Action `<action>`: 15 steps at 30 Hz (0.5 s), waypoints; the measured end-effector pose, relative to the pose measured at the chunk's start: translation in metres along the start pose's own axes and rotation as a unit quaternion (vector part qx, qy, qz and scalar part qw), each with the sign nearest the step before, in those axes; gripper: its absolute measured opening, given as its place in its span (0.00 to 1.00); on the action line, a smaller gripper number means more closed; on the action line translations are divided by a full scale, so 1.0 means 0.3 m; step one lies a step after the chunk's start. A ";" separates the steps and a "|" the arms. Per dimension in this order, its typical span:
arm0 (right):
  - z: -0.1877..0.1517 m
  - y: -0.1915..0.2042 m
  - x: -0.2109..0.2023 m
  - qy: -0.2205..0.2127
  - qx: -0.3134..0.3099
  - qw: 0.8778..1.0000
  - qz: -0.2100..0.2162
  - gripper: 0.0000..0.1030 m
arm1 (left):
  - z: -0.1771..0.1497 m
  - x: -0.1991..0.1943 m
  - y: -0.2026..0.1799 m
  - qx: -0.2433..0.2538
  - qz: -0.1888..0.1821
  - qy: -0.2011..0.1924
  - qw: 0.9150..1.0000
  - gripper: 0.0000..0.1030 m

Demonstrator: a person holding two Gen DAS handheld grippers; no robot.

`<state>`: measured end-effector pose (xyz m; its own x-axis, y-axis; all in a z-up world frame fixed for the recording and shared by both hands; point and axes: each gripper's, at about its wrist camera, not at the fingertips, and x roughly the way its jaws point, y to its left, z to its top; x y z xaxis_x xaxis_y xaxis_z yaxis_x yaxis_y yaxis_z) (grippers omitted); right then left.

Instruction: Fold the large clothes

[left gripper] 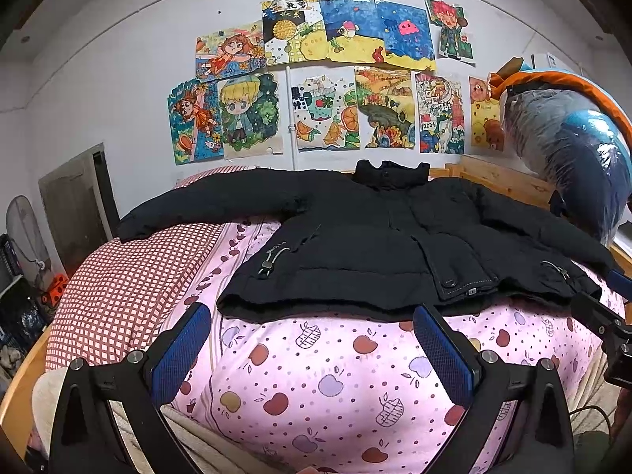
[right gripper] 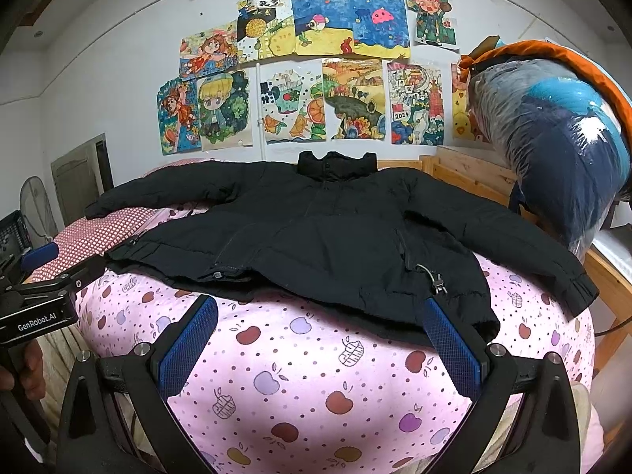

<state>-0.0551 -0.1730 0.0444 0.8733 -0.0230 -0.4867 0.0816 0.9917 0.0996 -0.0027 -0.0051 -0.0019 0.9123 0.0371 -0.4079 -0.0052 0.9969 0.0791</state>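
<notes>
Above the near edge of the bed [left gripper: 335, 379], the left tool [left gripper: 312, 335] and right tool [right gripper: 320, 328] both gape wide, holding nothing. One black jacket [left gripper: 355, 237] lies spread beyond; one plastic bag [right gripper: 553, 138] seemingly holds bedding.

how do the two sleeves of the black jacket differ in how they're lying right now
The jacket's left-hand sleeve stretches out nearly straight sideways and ends on the red checked pillow. The right-hand sleeve angles down toward the camera, lying on the pink apple-print quilt, its ribbed cuff near the quilt's edge. In both wrist views the left-hand sleeve looks flatter and the right-hand one more bent. Both are black, padded, spread out and not yet folded in.
</notes>
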 end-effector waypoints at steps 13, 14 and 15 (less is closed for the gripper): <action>-0.020 0.001 0.012 0.007 0.004 1.000 0.001 0.99 | -0.001 0.006 0.022 -0.006 0.012 0.002 1.000 1.00; -0.022 0.002 0.012 0.007 0.004 1.000 0.000 0.99 | -0.002 0.006 0.023 -0.007 0.013 0.002 1.000 1.00; -0.024 0.003 0.013 0.008 0.003 1.000 0.000 0.99 | -0.003 0.005 0.024 -0.007 0.013 0.001 1.000 1.00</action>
<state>-0.0552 -0.1714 0.0365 0.8656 -0.0218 -0.5003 0.0854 0.9908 0.1046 -0.0017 0.0022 -0.0028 0.9107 0.0628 -0.4084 -0.0345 0.9965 0.0762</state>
